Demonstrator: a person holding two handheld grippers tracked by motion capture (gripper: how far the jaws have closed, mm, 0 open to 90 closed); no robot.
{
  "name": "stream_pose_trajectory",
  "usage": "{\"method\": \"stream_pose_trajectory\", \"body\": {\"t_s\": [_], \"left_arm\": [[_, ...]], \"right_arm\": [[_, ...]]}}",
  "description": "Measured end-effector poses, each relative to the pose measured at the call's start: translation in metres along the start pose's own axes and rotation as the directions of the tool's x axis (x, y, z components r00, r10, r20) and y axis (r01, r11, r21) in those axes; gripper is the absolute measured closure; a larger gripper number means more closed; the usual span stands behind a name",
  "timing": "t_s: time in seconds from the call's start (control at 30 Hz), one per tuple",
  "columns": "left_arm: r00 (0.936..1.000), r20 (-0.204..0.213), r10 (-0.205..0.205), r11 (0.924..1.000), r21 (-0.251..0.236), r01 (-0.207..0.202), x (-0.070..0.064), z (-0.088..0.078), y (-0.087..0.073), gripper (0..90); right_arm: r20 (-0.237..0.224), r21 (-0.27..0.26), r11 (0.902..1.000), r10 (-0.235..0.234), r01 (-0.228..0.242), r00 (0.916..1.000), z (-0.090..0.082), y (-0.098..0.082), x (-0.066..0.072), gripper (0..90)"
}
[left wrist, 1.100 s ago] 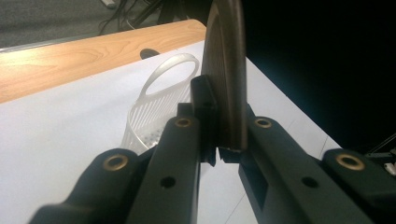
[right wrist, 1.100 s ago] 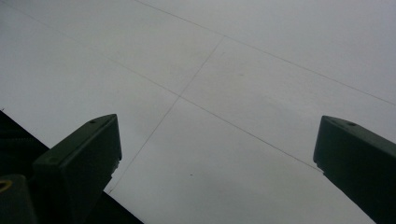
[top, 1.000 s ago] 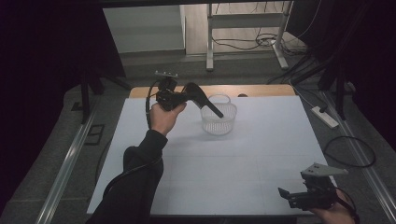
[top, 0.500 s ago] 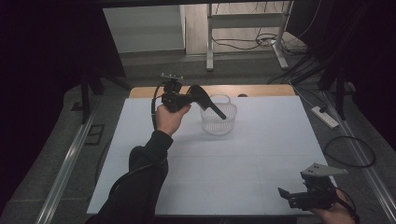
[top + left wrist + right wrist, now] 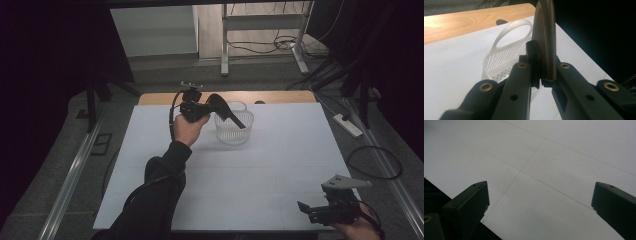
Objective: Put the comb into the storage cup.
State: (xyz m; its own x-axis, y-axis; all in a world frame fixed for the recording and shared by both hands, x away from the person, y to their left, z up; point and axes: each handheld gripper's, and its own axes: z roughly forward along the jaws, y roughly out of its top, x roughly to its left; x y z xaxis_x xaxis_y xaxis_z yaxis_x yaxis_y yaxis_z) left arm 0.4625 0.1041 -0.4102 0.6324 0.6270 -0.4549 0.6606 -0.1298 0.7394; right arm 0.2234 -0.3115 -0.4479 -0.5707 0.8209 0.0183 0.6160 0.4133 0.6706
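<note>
I am holding a black high-heeled shoe (image 5: 224, 109) in my left tongs (image 5: 541, 75), its heel hanging over the clear basket (image 5: 234, 131) just beyond them and not yet dropped in, while my right tongs (image 5: 539, 207) are idling wide open above bare desk (image 5: 564, 157).

High view sits up above the near edge, looking forward and down over the whole white table (image 5: 280, 165). Left gripper view is right up close to the clear basket (image 5: 506, 55), which the high view has around 12 o'clock. Right gripper view stares down at bare tabletop near 5 o'clock.

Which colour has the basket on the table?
Clear, see-through plastic basket with slotted walls; the left gripper view shows it best.
</note>
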Motion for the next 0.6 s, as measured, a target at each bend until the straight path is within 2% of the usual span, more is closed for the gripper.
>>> {"method": "stream_pose_trajectory", "body": {"t_s": [0.6], "left_arm": [[0.9996, -0.011, -0.028, 0.9996, -0.002, 0.028, 0.008, 0.017, -0.010, 87.2]], "right_arm": [[-0.001, 0.002, 1.0000, -0.001, 0.001, 1.0000, 0.000, 0.000, 0.000, 2.3]]}}
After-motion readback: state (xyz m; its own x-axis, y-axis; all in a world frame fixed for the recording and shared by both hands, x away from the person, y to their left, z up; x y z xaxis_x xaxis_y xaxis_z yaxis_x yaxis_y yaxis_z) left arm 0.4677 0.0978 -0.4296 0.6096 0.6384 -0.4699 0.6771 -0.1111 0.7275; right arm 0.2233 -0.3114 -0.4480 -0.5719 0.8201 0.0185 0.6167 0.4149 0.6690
